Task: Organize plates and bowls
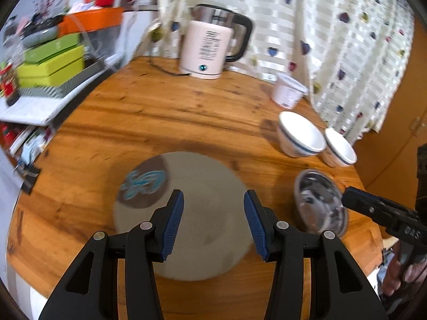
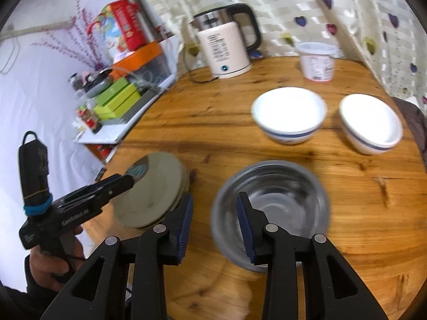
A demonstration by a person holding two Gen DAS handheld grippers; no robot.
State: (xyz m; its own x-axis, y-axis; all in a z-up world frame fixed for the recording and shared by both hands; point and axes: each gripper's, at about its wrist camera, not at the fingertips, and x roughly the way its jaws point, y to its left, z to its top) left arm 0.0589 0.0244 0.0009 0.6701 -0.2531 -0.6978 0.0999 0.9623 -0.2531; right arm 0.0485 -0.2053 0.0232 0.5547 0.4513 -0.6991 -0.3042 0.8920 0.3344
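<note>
The grey plates (image 1: 186, 213) lie stacked on the wooden table (image 1: 160, 112), right under and ahead of the left gripper (image 1: 213, 224); its fingers stand wide apart above the top plate with nothing between the pads, and whether they touch it I cannot tell (the picture is blurred); a brown patch with a blue mark shows on the plate ahead of the left finger. To the right of those fingers sits the steel bowl (image 2: 272, 208); the right gripper (image 2: 214, 229) straddles its near rim, the right finger (image 2: 245, 229) inside the bowl and the left one outside, the gap between them narrow; whether the pads press on the rim I cannot tell. Beyond the steel bowl stand two white bowls with blue bands (image 2: 289, 114), side by side and apart from each other; farther still are a white tub (image 2: 317, 61) and a kettle (image 2: 226, 50) by the curtain (image 2: 333, 5). Left of the plates, a shelf holds green boxes (image 1: 50, 64).
</note>
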